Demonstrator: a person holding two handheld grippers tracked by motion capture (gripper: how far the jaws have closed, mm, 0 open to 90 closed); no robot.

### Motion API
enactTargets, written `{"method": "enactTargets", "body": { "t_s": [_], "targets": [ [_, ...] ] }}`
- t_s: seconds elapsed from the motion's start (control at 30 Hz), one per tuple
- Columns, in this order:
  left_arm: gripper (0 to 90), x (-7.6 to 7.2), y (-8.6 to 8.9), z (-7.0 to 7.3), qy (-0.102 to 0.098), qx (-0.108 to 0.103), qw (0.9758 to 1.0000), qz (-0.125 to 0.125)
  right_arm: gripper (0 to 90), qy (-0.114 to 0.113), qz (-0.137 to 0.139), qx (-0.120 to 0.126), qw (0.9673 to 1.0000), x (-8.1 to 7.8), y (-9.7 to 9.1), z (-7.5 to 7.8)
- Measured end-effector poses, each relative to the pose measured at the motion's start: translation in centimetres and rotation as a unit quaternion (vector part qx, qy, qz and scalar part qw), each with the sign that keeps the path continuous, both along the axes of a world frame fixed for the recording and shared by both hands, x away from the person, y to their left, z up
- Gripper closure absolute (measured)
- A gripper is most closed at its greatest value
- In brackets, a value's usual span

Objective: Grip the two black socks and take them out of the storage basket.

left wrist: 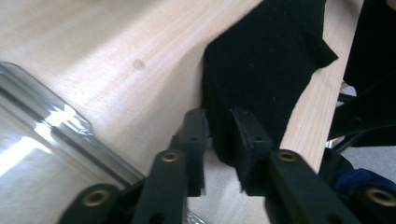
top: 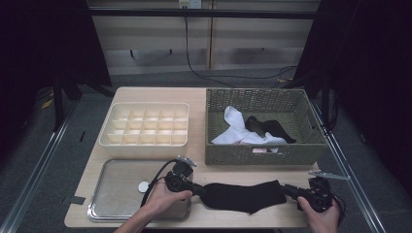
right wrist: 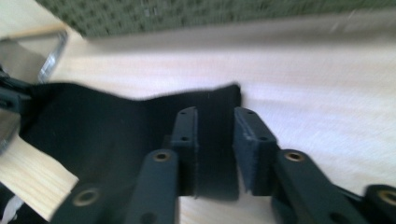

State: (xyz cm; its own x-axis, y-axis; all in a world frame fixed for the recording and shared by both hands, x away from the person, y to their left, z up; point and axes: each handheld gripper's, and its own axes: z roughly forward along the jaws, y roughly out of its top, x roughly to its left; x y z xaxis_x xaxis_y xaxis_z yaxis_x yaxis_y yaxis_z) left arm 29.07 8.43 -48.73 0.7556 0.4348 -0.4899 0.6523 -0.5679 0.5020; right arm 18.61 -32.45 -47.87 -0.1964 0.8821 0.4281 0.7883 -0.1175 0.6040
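High view: wooden table [top: 199,94] reaching from near edge to far wall. Woven green basket [top: 265,151] at far right, holding white cloth [top: 232,127] and dark cloth [top: 268,127]. Cream divider tray [top: 145,143] at far left, many small compartments. Metal tray [top: 114,194] at near left, small white disc [top: 143,186] on it. Black sock [top: 243,195] flat along near edge, in front of basket, stretched lengthwise between both tools. Left gripper [top: 199,190] at sock's left end, just beside metal tray; right gripper [top: 287,190] at right end. Left gripper view: jaws part-open, sock edge [left wrist: 261,65] between pads [left wrist: 196,133], a gap visible at one side, so not clamped. Right gripper view: jaws likewise part-open, sock end [right wrist: 212,140] lying between pads [right wrist: 187,140], blurred, no firm pinch visible.
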Motion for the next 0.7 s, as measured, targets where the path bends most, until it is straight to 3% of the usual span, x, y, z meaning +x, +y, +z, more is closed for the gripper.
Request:
{"method": "enactTargets", "body": {
  "t_s": [0.07, 0.13, 0.17, 0.37, 0.63, 0.7],
  "targets": [
    [62.6, -0.2, 0.2, 0.3, 0.000, -0.015, 0.9999, 0.007, 62.4, -0.018, 0.002, 0.016, 0.9997, -0.2, -0.2, 0.9],
    [58.1, -0.3, 0.6, 0.6, -0.008, -0.011, 0.9998, 0.016, 61.4, -0.023, 0.004, 0.022, 0.9995, -0.1, -0.2, 1.2],
    [57.7, -0.5, 1.0, 0.9, -0.014, -0.012, 0.9996, 0.019, 60.2, -0.038, 0.008, 0.028, 0.9989, -0.1, 0.0, 2.0],
    [51.4, -1.4, 2.8, 1.7, -0.023, -0.013, 0.9992, 0.029, 57.8, -0.067, 0.022, 0.035, 0.9969, 0.0, 0.8, 3.7],
    [44.1, -1.6, 5.5, 1.9, -0.030, -0.016, 0.9977, 0.058, 55.7, -0.076, 0.040, 0.035, 0.9957, 0.9, 1.4, 5.7],
    [41.3, -1.6, 6.1, 2.1, -0.034, -0.018, 0.9964, 0.075, 55.2, -0.080, 0.043, 0.038, 0.9952, 1.1, 1.6, 6.4]
  ]
}}
